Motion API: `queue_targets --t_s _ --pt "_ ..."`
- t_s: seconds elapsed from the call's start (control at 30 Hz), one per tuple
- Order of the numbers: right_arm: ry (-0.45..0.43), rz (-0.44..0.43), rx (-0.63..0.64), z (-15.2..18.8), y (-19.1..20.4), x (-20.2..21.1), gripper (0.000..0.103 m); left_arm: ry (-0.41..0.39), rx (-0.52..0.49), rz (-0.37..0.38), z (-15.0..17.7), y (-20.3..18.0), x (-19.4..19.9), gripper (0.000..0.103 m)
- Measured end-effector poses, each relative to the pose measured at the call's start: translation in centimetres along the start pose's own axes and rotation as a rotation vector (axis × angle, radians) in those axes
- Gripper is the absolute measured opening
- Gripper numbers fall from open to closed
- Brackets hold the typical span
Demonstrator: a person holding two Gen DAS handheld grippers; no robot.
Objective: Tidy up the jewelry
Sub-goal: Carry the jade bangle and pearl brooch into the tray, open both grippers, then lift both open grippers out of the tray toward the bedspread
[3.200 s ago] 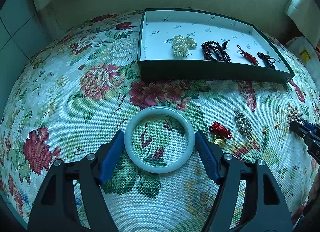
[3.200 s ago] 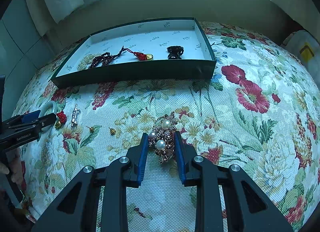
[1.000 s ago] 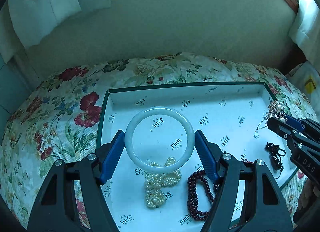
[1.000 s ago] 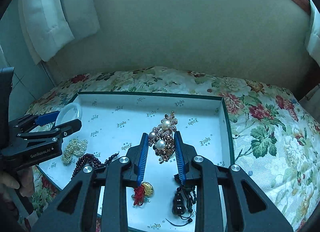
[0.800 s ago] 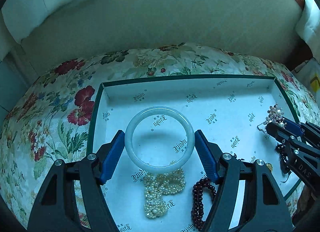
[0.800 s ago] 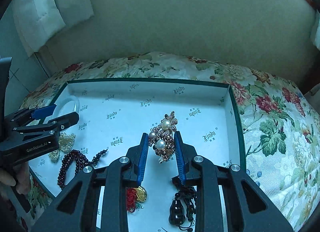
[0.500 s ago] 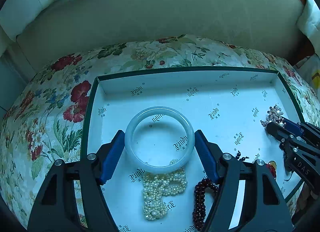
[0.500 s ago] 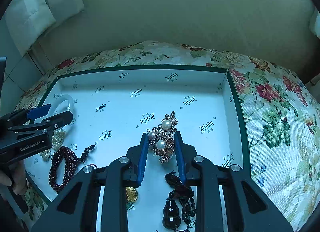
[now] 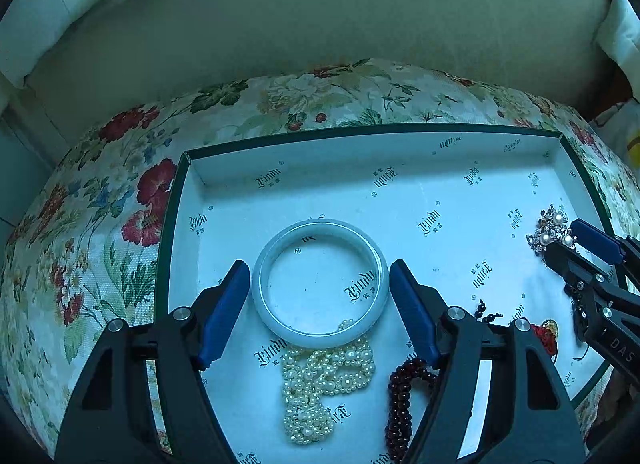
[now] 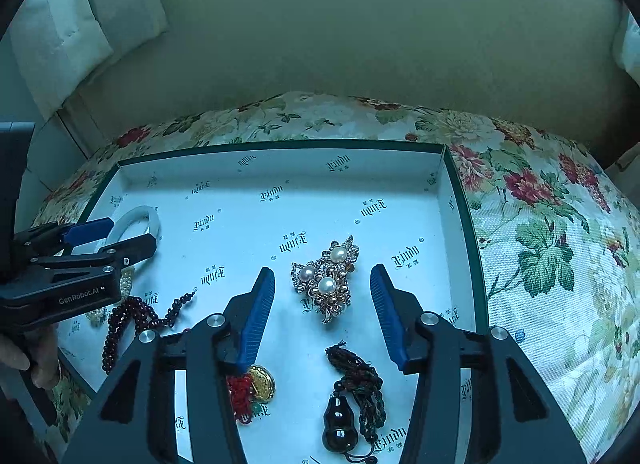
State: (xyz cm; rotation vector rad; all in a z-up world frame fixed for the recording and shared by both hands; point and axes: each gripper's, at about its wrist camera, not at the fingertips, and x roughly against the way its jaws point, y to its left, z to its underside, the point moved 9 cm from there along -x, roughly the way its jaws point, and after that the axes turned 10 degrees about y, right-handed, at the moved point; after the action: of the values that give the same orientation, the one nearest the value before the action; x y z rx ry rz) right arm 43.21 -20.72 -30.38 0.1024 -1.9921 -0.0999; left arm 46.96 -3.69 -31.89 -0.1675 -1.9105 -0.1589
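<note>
A pale jade bangle [image 9: 320, 284] lies on the floor of the white-lined green box [image 9: 360, 184], partly on a pearl bracelet [image 9: 324, 380]. My left gripper [image 9: 320, 296] is open around the bangle, blue pads just clear of it. A gold brooch with pearls [image 10: 326, 278] lies on the box floor [image 10: 280, 204] between the open pads of my right gripper [image 10: 322, 316]. The bangle [image 10: 134, 224] and left gripper [image 10: 116, 238] show at the left of the right wrist view; the brooch [image 9: 550, 230] and right gripper [image 9: 576, 242] show at the right of the left wrist view.
The box also holds a dark red bead string [image 10: 132, 320], a red tassel with a gold charm [image 10: 256, 384] and a black gourd pendant on a cord [image 10: 348, 404]. The box sits on a floral tablecloth [image 10: 540, 244]. A wall rises behind.
Both grippers have opened: the bangle and the brooch, held over the box half a second ago, now lie on its floor. Both grippers came lower into the box.
</note>
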Motion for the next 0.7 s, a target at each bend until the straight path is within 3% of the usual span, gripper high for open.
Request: queue_targets --t_s 0.07,0.33,0.7 --pt "-0.004 0.0 0.001 -0.1 0.1 0.1 0.05 -0.003 -0.003 -0.005 -0.1 -0.1 0.1 0.079" --pt "-0.03 0.0 -0.001 -0.2 0.2 1.4 0.05 -0.016 0.002 0.0 0.0 -0.1 0.8 0.079" --pt "-0.088 -0.01 0.006 0.9 0.7 5.8 0.05 -0.108 0.022 0.015 1.6 0.0 6.5 0.079"
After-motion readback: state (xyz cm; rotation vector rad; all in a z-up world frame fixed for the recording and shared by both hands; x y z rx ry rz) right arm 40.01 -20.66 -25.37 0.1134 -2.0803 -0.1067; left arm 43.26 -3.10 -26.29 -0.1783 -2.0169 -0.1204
